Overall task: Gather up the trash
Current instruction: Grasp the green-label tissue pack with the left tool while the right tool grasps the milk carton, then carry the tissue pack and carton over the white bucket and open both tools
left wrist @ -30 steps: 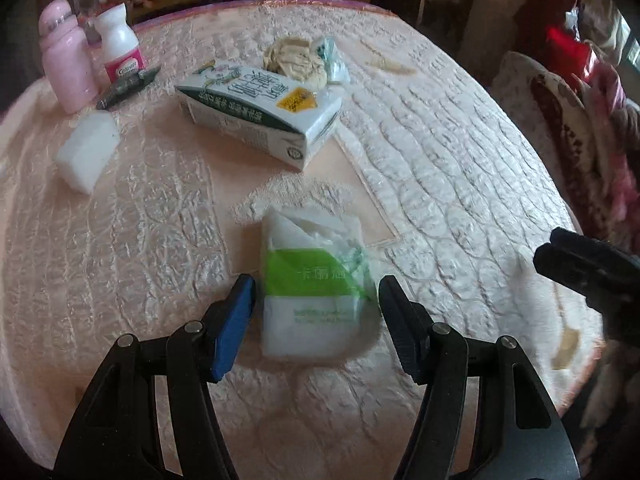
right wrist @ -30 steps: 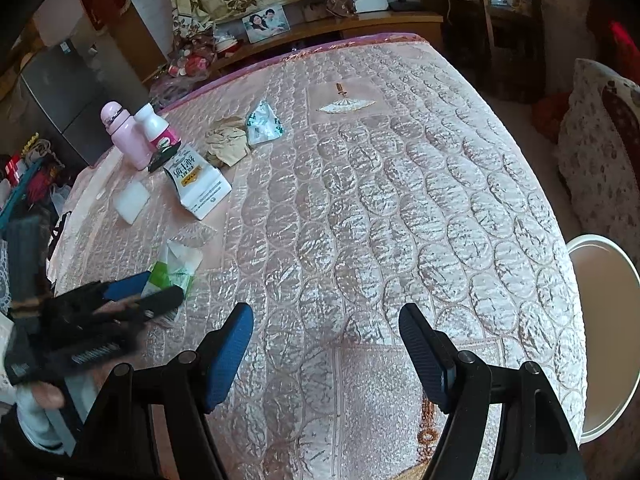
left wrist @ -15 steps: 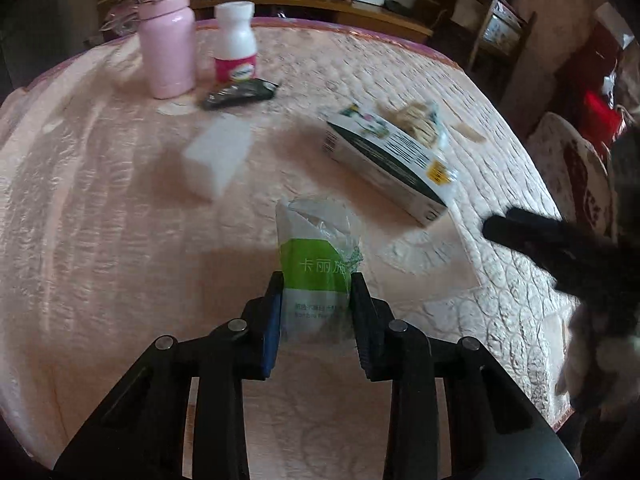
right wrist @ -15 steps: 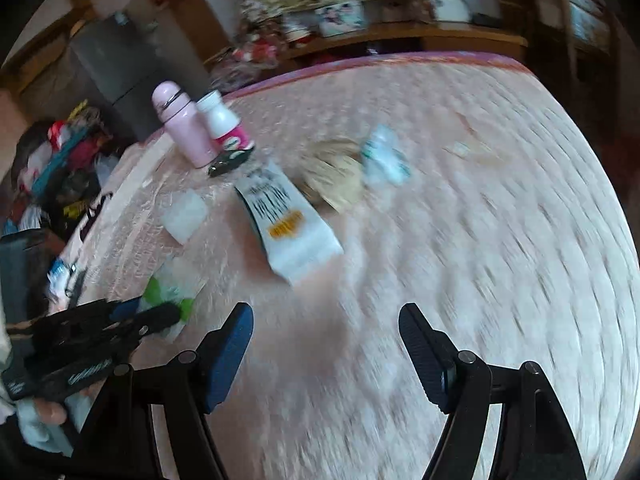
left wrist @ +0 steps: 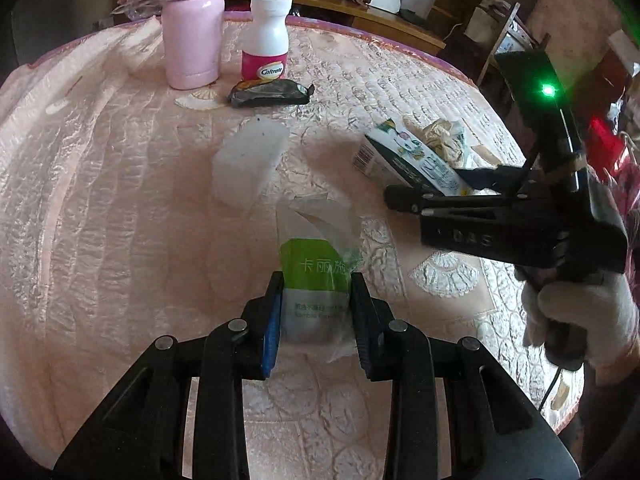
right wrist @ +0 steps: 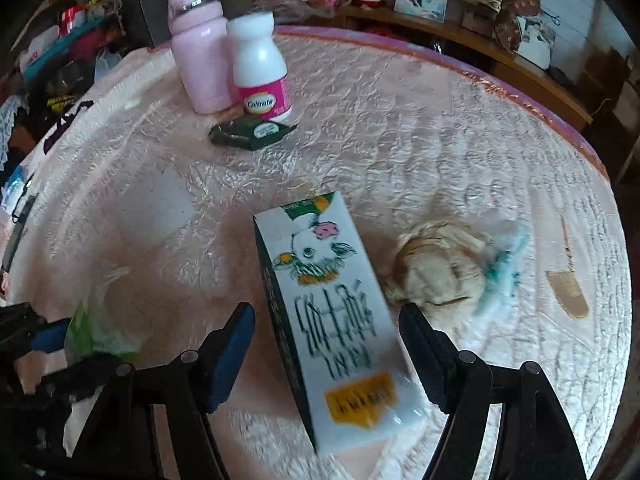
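Left claw: my left gripper (left wrist: 316, 312) stood spread around the green-and-white tissue packet (left wrist: 316, 280) a second ago; now both pads pinch its lower end, and the packet hangs crumpled between them above the quilted pink tablecloth (left wrist: 100, 208).
Right claw: my right gripper (right wrist: 326, 350) has swung in from a bare stretch of cloth and now straddles the milk carton (right wrist: 332, 312), which lies on its side. The jaws are closing, but both pads stand clear of the carton's walls, so nothing is pinched.
Meaning: one piece of trash is secured; I judge the carton next.
Still lying out: crumpled brown paper wad (right wrist: 440, 268) just beside the carton, dark snack wrapper (right wrist: 250, 132) by the Caltrate bottle (right wrist: 262, 76).
Not trash, I judge: pink flask (right wrist: 198, 48).
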A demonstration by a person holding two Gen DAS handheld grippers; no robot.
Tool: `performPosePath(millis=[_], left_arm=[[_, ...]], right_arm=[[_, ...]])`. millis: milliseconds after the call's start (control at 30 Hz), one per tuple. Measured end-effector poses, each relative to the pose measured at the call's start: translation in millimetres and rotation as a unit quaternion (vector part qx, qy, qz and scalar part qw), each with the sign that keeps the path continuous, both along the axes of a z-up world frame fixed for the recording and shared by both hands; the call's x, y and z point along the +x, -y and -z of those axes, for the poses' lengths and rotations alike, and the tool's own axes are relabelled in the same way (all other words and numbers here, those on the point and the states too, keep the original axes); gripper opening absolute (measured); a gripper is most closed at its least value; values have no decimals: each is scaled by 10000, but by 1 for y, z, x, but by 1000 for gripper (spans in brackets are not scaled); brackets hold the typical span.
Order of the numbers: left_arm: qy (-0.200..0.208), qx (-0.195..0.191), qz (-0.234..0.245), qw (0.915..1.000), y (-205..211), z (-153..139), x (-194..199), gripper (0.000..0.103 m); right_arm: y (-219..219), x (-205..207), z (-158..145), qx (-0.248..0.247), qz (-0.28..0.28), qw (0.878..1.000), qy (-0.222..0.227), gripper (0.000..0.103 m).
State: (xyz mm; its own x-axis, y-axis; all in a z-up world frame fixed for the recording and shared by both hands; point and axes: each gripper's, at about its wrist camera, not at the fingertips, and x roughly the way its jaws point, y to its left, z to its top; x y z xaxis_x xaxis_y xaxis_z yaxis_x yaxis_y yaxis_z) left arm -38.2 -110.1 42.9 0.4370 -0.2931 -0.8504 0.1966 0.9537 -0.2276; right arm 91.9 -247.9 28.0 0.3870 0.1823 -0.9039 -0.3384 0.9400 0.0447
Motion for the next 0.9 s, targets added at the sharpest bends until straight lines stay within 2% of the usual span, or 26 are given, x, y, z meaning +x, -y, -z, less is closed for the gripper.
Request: performPosePath(millis=[33, 133, 367, 600, 900], left_arm=[[2, -9, -9, 10000, 0, 0, -1, 29], [26, -42, -23, 10000, 1, -1, -4, 29], [105, -117, 139, 9998, 24, -6, -20, 29], [199, -193, 493, 9984, 66, -17, -43, 29], [383, -129, 1091, 9932, 131, -31, -69, 29]], right_arm=[[1, -1, 2, 19, 88, 10000, 0, 56], [7, -11, 0, 273, 287, 9992, 9, 55], [44, -80, -22, 597, 700, 9954, 254, 55], [93, -146, -41, 673, 1201, 9895, 442, 55], [155, -202, -56, 693, 1849, 9783, 634, 55]])
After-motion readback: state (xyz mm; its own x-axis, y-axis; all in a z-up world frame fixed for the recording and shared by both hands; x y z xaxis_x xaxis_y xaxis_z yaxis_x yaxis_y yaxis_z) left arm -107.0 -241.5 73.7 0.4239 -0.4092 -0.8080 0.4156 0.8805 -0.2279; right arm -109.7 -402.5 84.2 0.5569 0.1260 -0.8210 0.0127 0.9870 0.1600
